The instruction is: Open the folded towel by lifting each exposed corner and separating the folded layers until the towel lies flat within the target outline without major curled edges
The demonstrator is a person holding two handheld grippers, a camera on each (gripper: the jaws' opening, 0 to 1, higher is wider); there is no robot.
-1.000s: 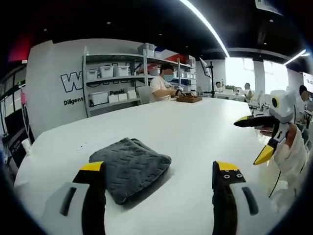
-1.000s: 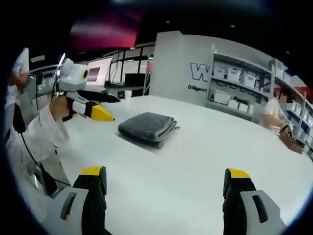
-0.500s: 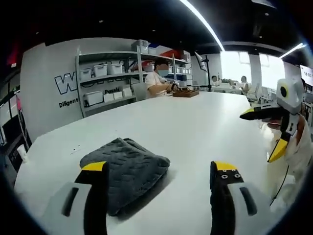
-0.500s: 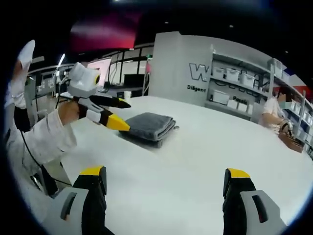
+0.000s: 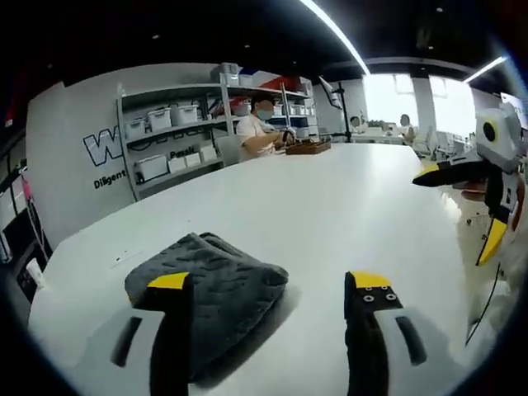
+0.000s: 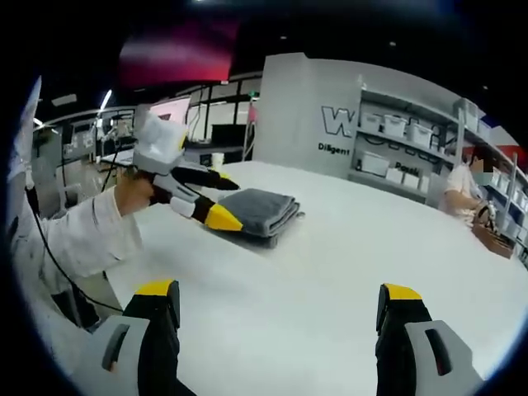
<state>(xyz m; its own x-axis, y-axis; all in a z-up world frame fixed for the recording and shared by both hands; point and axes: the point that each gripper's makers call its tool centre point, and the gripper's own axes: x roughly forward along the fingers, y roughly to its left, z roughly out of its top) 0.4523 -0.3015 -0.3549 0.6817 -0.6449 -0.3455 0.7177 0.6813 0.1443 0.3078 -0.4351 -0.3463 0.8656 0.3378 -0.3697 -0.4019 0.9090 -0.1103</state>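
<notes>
Closing in on the folded towel

Your left gripper hangs low with its jaws spread wide and empty; the folded grey towel lies just ahead, partly behind its left jaw, so a near corner looks within reach. Your right gripper, equally wide and holding nothing, sits well back over the bare white table, with the towel far ahead and left of it, likely waiting to take a second corner.
</notes>
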